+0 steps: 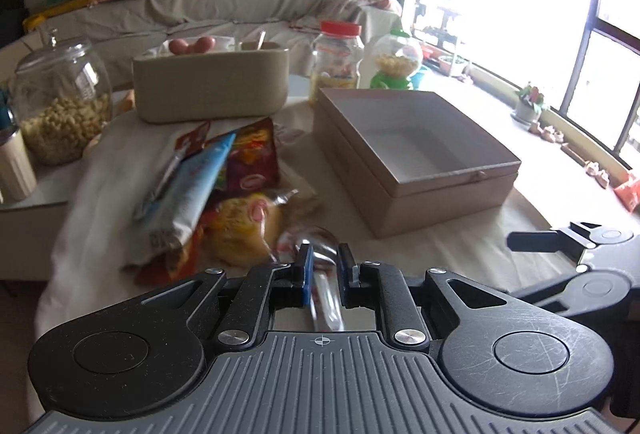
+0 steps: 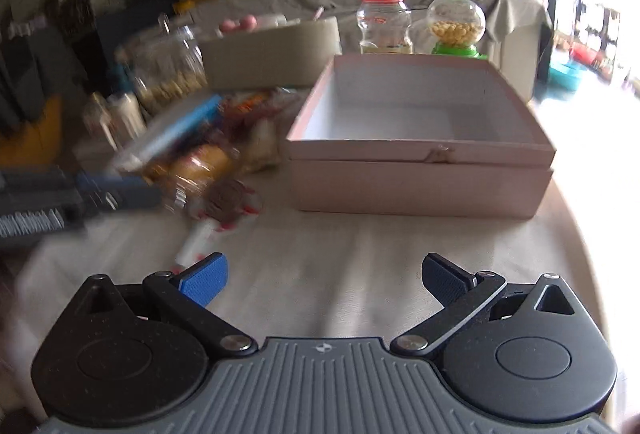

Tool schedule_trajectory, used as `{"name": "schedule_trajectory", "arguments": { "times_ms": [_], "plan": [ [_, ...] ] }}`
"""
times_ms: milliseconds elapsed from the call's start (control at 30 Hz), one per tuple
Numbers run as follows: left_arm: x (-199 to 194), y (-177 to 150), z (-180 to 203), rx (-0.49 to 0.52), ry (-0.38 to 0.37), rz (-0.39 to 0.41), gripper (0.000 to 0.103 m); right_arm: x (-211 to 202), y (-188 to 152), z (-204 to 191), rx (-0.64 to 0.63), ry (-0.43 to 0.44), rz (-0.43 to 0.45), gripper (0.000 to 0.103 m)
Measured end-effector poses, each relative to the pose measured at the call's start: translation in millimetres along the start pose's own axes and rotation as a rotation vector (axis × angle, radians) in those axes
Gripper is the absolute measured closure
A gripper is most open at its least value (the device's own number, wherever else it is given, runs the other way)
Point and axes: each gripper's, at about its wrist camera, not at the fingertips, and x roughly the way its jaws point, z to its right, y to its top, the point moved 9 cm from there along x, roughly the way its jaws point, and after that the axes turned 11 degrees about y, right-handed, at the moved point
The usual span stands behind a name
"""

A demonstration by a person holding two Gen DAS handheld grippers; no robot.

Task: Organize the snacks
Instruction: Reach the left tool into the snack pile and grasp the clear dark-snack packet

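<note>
A pile of snack packets lies on the cloth-covered table, left of an open, empty pink box. My left gripper is shut on a clear-wrapped snack at the near edge of the pile. In the right wrist view the same pile and box show, with a wrapped chocolate snack at the pile's front. The left gripper shows blurred at the left edge. My right gripper is open and empty above bare cloth in front of the box.
Behind the pile stand a beige tub with eggs, a glass jar of puffs, a red-lidded jar and a green candy dispenser. A sofa lies beyond; a window sill is on the right.
</note>
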Motion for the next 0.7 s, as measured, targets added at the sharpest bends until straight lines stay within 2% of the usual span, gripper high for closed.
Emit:
{"name": "schedule_trajectory", "arguments": {
  "times_ms": [67,133,200,267,333,467,533,600,700],
  "plan": [
    [4.7,11.1,-4.4,0.010,-0.028,-0.019,0.086,2.1,-0.1,6.7,0.017,-0.033,-0.040,0.000],
    [10.5,24.1,-7.5,0.023,-0.079,-0.063,0.086,0.0,7.1,11.3,0.051,-0.021,-0.065,0.000],
    [18.2,36.5,-14.5,0.000,-0.142,-0.119,0.086,-6.3,25.6,0.2,0.046,0.018,-0.050,0.000],
    [24.9,48.8,-28.0,-0.044,-0.171,-0.143,0.086,-14.8,50.1,-16.1,0.002,0.043,-0.021,0.000],
    [30.5,59.4,-46.5,-0.057,-0.132,-0.124,0.086,-12.1,74.0,-40.7,-0.059,0.077,-0.020,0.000],
    [41.0,67.0,-88.3,-0.048,-0.025,-0.090,0.086,17.7,94.7,-92.9,-0.138,0.209,-0.144,0.000],
    [50.0,63.6,-107.6,-0.053,0.009,-0.104,0.086,34.8,98.3,-111.7,-0.173,0.193,-0.177,0.000],
    [60.5,57.4,-123.7,-0.060,0.035,-0.129,0.086,54.3,105.6,-119.5,-0.223,0.138,-0.180,0.000],
    [77.0,46.8,-141.5,-0.082,0.036,-0.181,0.086,83.9,112.3,-125.7,-0.228,0.109,-0.187,0.000]
  ]
}}
